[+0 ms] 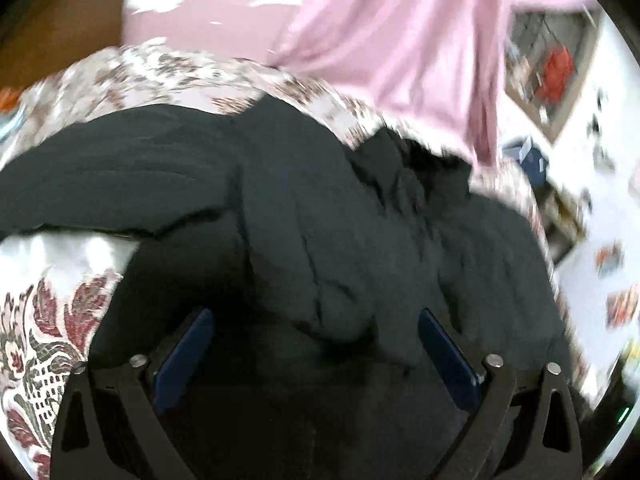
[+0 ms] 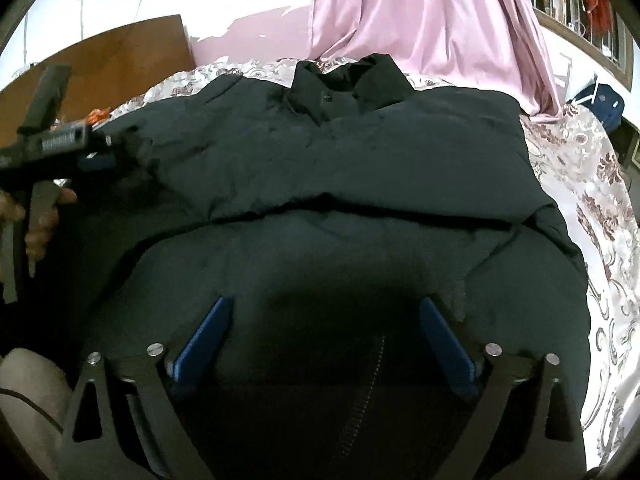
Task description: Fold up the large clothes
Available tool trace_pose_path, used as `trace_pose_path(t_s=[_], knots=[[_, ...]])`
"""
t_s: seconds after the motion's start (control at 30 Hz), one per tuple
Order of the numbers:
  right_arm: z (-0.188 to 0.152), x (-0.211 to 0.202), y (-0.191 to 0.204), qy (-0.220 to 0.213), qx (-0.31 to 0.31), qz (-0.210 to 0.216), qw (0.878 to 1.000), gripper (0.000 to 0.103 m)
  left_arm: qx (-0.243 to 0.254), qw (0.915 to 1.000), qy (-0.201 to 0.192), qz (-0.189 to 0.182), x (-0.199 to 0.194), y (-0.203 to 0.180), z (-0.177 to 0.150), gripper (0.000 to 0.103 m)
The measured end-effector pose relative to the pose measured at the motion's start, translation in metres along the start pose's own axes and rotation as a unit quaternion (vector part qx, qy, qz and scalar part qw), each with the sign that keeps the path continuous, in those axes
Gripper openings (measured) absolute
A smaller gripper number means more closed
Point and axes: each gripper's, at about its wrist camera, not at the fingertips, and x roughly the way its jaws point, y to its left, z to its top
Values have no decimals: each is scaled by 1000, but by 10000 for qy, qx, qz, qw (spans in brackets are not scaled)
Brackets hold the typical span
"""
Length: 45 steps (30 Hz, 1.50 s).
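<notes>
The right gripper (image 2: 322, 340) is hovering just over the near part of the black jacket (image 2: 340, 168), its 2 blue pads (image 2: 204, 336) standing wide apart with only dark fabric showing beyond them, nothing pinched. The left gripper (image 1: 316, 344) is likewise hanging over the jacket with its jaws spread and not pressing on the cloth. The jacket is lying spread on the floral bedspread (image 2: 592, 184), its collar (image 2: 352, 80) at the far end from both grippers. Beyond the jacket, a pink curtain (image 2: 432, 20) is hanging behind the bed.
</notes>
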Motion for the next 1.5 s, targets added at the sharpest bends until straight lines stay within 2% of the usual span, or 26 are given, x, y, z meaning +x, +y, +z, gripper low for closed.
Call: trace_pose_path(t_s=[0.03, 0.1, 0.13, 0.17, 0.2, 0.33, 0.43, 0.5, 0.6, 0.7, 0.77, 0.83, 0.87, 0.9, 1.0, 1.1, 1.17, 1.2, 1.23, 1.27, 1.3, 1.33, 1.37, 1.4, 1.43, 1.5], knots=[[5, 0, -5, 1, 4, -3, 10000, 95, -267, 9996, -117, -27, -2, 7, 4, 72], [17, 7, -8, 16, -1, -15, 10000, 95, -644, 9979, -60, 9, 4, 17, 13, 42], [28, 12, -14, 5, 11, -36, 10000, 95, -703, 9975, -14, 60, 9, 16, 15, 34], [27, 9, -15, -79, 69, -76, 9999, 94, -711, 9973, 44, 197, 13, 16, 18, 17], [38, 12, -24, -164, 130, -144, 9997, 94, -631, 9975, 92, 316, 17, 15, 21, 7], [70, 9, -38, -647, 267, -319, 9970, 94, -190, 9990, -242, 319, 8, 2, 28, 4], [95, 9, -37, -820, 276, -408, 9954, 94, 126, 9953, -786, 544, -13, -4, 37, 4], [113, 17, -34, -875, 371, -444, 9945, 94, 117, 9925, -1034, 649, -22, 1, 42, 4], [145, 44, -30, -896, 734, -193, 9931, 94, 169, 9950, -669, 719, -7, 11, 45, 4], [168, 88, -21, -648, 750, -282, 9947, 94, 103, 9972, -352, 652, 8, 22, 38, 4], [179, 127, -14, -206, 622, -441, 9969, 94, -88, 9981, -255, 550, 14, 33, 31, 5], [179, 173, -6, 546, 276, -692, 9957, 94, -291, 9983, -225, 441, 17, 43, 28, 8], [179, 184, -4, 726, 186, -785, 9941, 96, -368, 9983, -224, 394, 17, 48, 26, 7], [175, 192, -2, 824, 88, -887, 9926, 98, -483, 9978, -248, 370, 18, 54, 24, 7], [168, 198, 7, 732, -103, -1043, 9918, 101, -686, 9971, -302, 126, 23, 63, 16, 7], [165, 205, 13, 796, -207, -1163, 9898, 102, -868, 9949, -453, -262, 22, 70, 11, 7], [164, 207, 16, 782, -235, -1188, 9896, 102, -1141, 9887, -603, -756, 16, 81, 7, 12], [163, 207, 16, 755, -228, -1175, 9899, 102, -1319, 9849, -640, -918, 11, 88, 6, 23], [162, 206, 17, 730, -220, -1162, 9903, 102, -1429, 9818, -665, -1061, 6, 93, 4, 28], [161, 206, 18, 709, -222, -1157, 9905, 102, -1488, 9787, -719, -1219, -2, 97, 3, 41], [160, 205, 19, 692, -235, -1168, 9905, 102, -1484, 9774, -807, -1268, -12, 100, 2, 59], [159, 204, 19, 681, -259, -1191, 9902, 102, -1447, 9767, -903, -1304, -22, 102, 1, 71], [158, 203, 20, 674, -278, -1216, 9899, 102, -1419, 9772, -1003, -1216, -34, 103, 0, 95], [157, 204, 22, 667, -317, -1266, 9892, 102, -1417, 9772, -1091, -1146, -43, 106, -2, 103], [156, 204, 22, 661, -350, -1309, 9886, 102, -1439, 9770, -1171, -1055, -54, 110, -3, 103], [153, 202, 26, 635, -410, -1380, 9875, 102, -1581, 9786, -1088, -744, -67, 126, -4, 103]])
